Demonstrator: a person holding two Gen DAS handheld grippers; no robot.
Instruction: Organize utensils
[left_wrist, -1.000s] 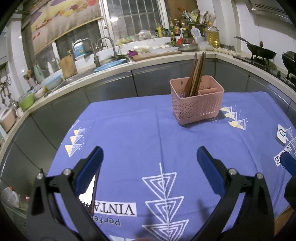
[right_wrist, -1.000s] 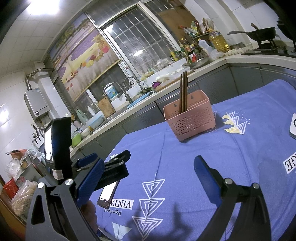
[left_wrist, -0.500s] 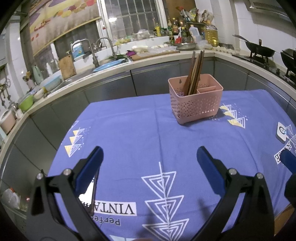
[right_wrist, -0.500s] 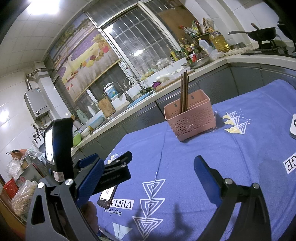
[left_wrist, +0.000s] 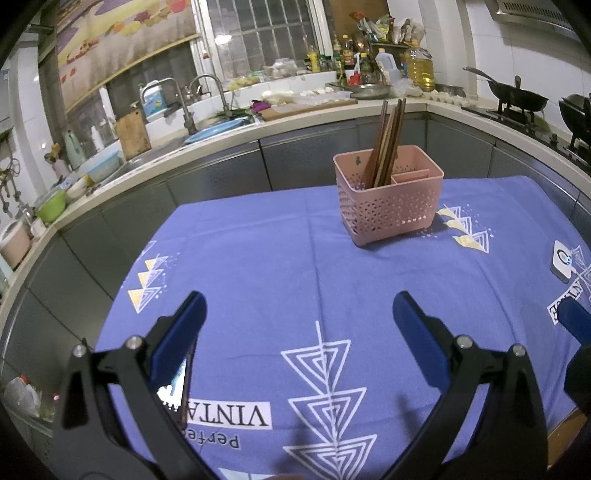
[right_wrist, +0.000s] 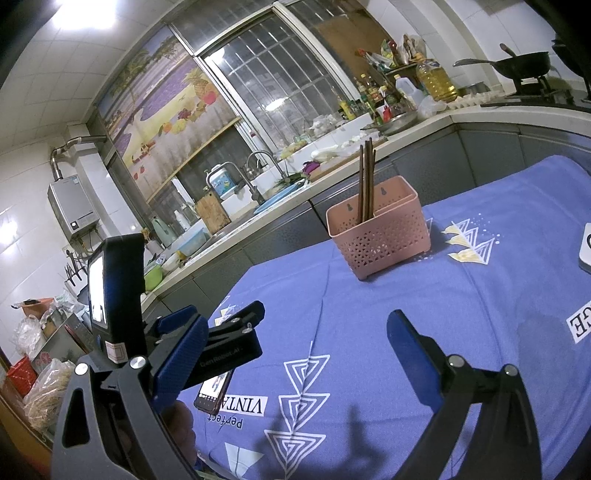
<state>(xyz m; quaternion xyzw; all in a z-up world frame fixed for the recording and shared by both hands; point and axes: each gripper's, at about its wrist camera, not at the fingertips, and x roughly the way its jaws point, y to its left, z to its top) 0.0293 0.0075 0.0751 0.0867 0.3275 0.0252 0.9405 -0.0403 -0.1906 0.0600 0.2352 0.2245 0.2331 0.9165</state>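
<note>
Your blue tablecloth (left_wrist: 258, 258) covers the table; far across it stands the pink utensil basket (left_wrist: 388, 206), with the chopsticks (left_wrist: 386, 147) upright in its left compartment. Your left gripper (left_wrist: 297, 317) and right gripper (right_wrist: 295, 339) hover near you, both spread wide, empty.

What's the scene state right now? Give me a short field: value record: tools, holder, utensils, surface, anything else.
left tool: open, empty, above the cloth
right tool: open, empty
holder: pink perforated caddy, upright on the cloth, far side
utensils: brown chopsticks standing in the caddy's larger compartment; small compartment looks empty
surface: blue patterned tablecloth
other: phone lying near the left tool; no loose utensils visible
</note>
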